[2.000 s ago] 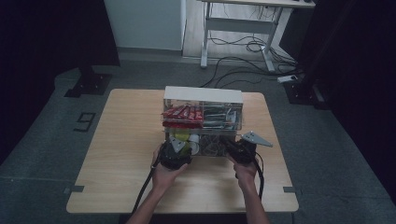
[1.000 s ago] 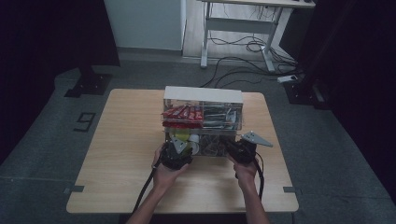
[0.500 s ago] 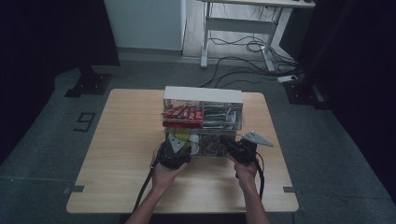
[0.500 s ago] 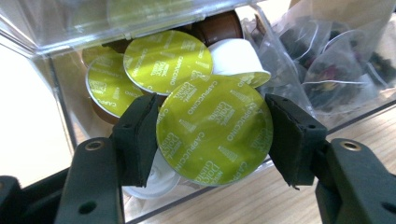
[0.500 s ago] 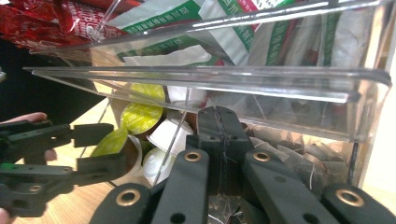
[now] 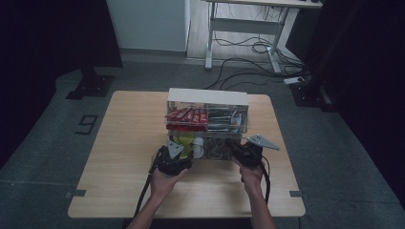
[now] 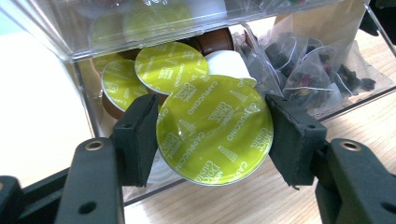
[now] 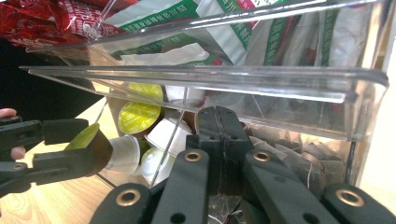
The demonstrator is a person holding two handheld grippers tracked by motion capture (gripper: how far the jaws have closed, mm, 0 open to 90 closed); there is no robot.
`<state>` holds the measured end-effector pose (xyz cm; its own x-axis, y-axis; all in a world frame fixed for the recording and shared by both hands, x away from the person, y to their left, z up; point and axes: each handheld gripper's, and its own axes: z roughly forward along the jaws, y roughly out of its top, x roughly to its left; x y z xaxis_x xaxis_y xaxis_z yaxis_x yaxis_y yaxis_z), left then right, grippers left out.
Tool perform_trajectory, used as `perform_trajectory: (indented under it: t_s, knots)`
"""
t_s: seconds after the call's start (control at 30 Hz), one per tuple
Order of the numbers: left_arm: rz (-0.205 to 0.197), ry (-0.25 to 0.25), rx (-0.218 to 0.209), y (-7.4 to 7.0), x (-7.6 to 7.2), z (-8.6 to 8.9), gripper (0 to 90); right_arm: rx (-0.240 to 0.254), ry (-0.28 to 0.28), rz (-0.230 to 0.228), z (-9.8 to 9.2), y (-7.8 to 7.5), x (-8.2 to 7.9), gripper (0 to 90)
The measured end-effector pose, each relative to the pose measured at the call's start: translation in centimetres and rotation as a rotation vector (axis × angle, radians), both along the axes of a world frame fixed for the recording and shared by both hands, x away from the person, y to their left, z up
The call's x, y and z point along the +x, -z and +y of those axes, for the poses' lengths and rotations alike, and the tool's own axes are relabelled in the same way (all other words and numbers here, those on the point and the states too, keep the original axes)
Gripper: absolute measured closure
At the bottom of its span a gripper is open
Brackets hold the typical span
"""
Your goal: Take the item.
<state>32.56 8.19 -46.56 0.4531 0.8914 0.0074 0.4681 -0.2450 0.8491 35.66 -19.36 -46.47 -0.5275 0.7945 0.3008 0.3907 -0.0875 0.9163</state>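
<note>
The left gripper (image 7: 212,140) is clamped on a green-lidded coffee capsule (image 7: 215,130) at the clear organizer's (image 6: 207,125) open lower front, near the table's (image 6: 124,143) front edge. The right gripper (image 8: 218,126) appears pressed together, perhaps empty.

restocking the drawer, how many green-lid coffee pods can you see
3 with green lids facing the left gripper view: one pod clamped in the left gripper, two, and, behind it in the drawer. More may be hidden under the shelf.

capsules (image 7: 154,74) in drawer (image 7: 327,109), left of tea bags (image 7: 308,70)
</note>
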Motion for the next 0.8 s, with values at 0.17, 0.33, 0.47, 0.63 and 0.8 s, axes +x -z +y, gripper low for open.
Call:
perform_trajectory:
  t_s: [0.17, 0.33, 0.47, 0.63, 0.8]
  knots:
    - [0.011, 0.003, -0.007, -0.2, -0.2, 0.4, 38.7, 0.001, -0.001, -0.002, -0.2, -0.1, 0.0, 89.4]
    - [0.004, 0.001, -0.021, -0.3, -0.6, 1.1, 38.7, -0.002, 0.003, -0.003, -0.2, -0.1, 0.0, 89.4]
    - [0.006, -0.008, -0.030, -0.2, -0.9, 1.9, 38.7, -0.005, 0.004, -0.003, -0.2, -0.1, 0.0, 89.4]
    - [0.001, -0.022, -0.043, -0.4, -1.3, 2.8, 38.7, -0.008, 0.008, -0.001, -0.2, 0.0, 0.0, 89.4]
    - [0.001, -0.030, -0.047, -0.3, -1.7, 3.6, 38.7, -0.011, 0.009, -0.002, -0.2, 0.0, 0.0, 89.4]
